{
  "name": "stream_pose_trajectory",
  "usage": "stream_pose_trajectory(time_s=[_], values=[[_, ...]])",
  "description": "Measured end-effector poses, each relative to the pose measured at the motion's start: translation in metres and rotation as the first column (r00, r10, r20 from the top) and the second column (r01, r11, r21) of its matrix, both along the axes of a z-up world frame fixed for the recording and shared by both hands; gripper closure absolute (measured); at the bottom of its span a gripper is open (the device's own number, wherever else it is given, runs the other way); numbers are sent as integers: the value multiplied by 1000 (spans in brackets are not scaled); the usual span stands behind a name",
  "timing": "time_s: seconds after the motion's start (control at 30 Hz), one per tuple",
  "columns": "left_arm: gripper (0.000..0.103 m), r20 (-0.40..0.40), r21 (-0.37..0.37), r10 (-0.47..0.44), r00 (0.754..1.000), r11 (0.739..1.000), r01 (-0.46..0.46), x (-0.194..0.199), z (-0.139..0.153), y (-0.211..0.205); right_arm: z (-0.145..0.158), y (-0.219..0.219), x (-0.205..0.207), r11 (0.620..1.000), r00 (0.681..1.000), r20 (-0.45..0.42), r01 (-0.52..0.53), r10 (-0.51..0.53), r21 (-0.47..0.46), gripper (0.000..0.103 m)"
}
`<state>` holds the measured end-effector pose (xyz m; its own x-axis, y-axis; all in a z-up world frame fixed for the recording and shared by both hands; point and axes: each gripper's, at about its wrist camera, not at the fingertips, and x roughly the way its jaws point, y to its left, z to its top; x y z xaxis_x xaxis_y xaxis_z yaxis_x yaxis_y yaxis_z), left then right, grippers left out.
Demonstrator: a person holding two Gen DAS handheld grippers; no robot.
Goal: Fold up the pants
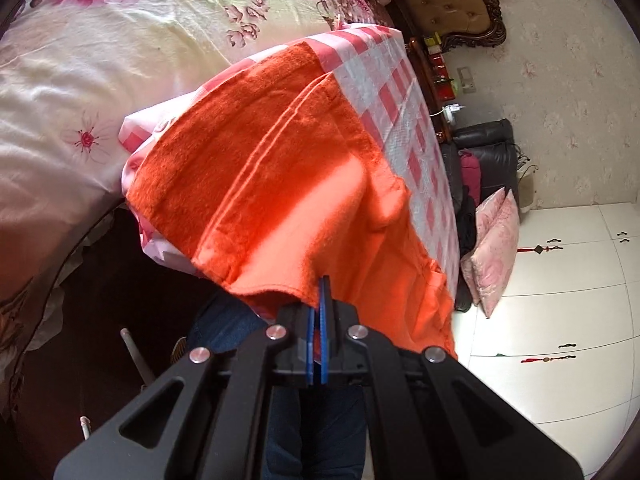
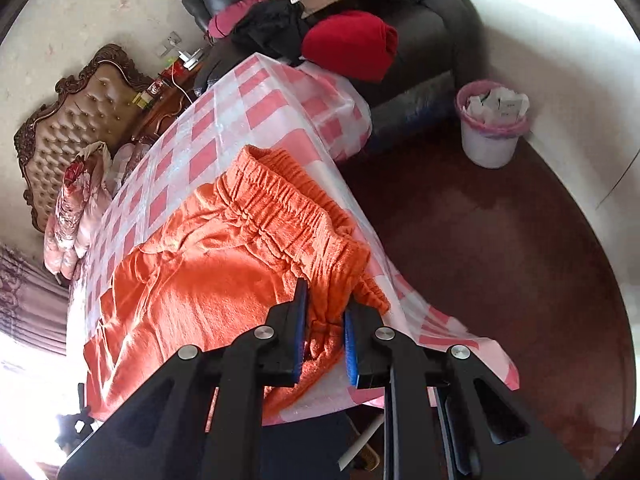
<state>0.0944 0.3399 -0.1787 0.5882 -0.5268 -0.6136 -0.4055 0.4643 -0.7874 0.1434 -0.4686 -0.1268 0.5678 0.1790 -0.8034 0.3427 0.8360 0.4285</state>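
Left gripper, at 6 o'clock in the left wrist view: its blue-padded jaws are pressed together on the near edge of the orange pants, so it is clenched on the fabric. From the grasp the pants run toward 12 o'clock, where a hemmed leg end lies at about 10 o'clock. They rest on a pink-and-white checked tablecloth, whose bare part extends from 12 to 3 o'clock. A floral bedspread fills the frame from 9 to 12 o'clock. A tufted headboard sits at 1 o'clock. Two pink cushions stand at 3 o'clock, and white cabinet doors occupy 4 o'clock.

Right gripper, at 6 o'clock in the right wrist view: its blue pads stand apart with the gathered elastic waistband of the orange pants bunched between them. Whether the pads actually press the cloth cannot be told. The pants spread from the jaws toward 9 o'clock across the checked tablecloth, the waistband lying along the table's right edge. A black leather sofa at 1 o'clock carries a red garment. A white wastebasket with a pink liner stands at 2 o'clock. The headboard shows at 9 o'clock.
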Motion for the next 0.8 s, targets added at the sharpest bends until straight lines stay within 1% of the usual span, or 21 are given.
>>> stream_pose_trajectory(time_s=[0.03, 0.1, 0.13, 0.17, 0.23, 0.27, 0.3, 0.33, 0.37, 0.4, 0.43, 0.47, 0.5, 0.57, 0.63, 0.7, 0.77, 0.8], values=[[102, 6, -1, 1, 1000, 1000, -1, -1, 2, 0, 3, 2, -1, 1000, 1000, 3, 0, 0, -17, 85], [102, 24, -26, 13, 1000, 1000, -12, -3, 7, 1, 9, 7, -4, 999, 1000, 14, 3, -3, -42, 85], [102, 38, -21, 12, 999, 1000, -11, -2, 13, -1, 12, 10, -5, 998, 1000, 21, 1, 0, -60, 85], [102, 45, 3, 6, 999, 1000, -6, -1, 18, -2, 14, 12, -5, 997, 1000, 20, -2, 3, -77, 85], [101, 23, 51, -2, 1000, 999, 1, 3, 18, -4, 7, 17, -1, 991, 1000, -15, -15, 13, -132, 84], [100, -3, 67, 0, 1000, 998, 1, 5, 12, -3, 2, 19, 1, 988, 999, -35, -20, 15, -155, 84], [97, -27, 71, 6, 1000, 997, -5, 5, 5, -2, -2, 21, 1, 983, 999, -44, -19, 11, -182, 84], [80, -36, 76, 17, 999, 997, -14, 3, 2, 0, -2, 21, 0, 980, 999, -42, -15, 6, -201, 82], [59, -32, 76, 48, 998, 996, -45, -2, -1, 4, -1, 21, -2, 977, 999, -37, -14, 6, -215, 78], [55, -9, 46, 75, 997, 996, -74, -7, -4, 9, -1, 21, -3, 973, 999, -40, -14, 5, -232, 71], [55, 9, 5, 84, 996, 996, -84, -10, -8, 12, -2, 22, -3, 966, 999, -47, -15, 3, -257, 63], [55, 20, -14, 87, 996, 996, -87, -11, -10, 15, -3, 22, -3, 956, 999, -53, -20, 5, -293, 62], [55, 35, -30, 92, 995, 995, -91, -12, -11, 17, -4, 22, -2, 954, 998, -56, -25, 9, -298, 61], [55, 57, -90, 125, 991, 989, -119, -12, -15, 24, -5, 20, 0, 956, 998, -61, -23, 5, -291, 61], [55, 75, -153, 159, 984, 977, -146, -13, -18, 30, -5, 22, 1, 950, 998, -66, -27, 7, -312, 61], [56, 72, -172, 167, 983, 973, -153, -13, -20, 32, -6, 26, 2, 941, 997, -71, -30, 7, -337, 61], [56, 66, -186, 168, 984, 971, -153, -15, -23, 33, -7, 26, 2, 940, 997, -71, -25, 1, -339, 61], [56, 57, -175, 157, 986, 974, -145, -16, -23, 33, -8, 26, 2, 941, 998, -71, -21, -3, -337, 61]])
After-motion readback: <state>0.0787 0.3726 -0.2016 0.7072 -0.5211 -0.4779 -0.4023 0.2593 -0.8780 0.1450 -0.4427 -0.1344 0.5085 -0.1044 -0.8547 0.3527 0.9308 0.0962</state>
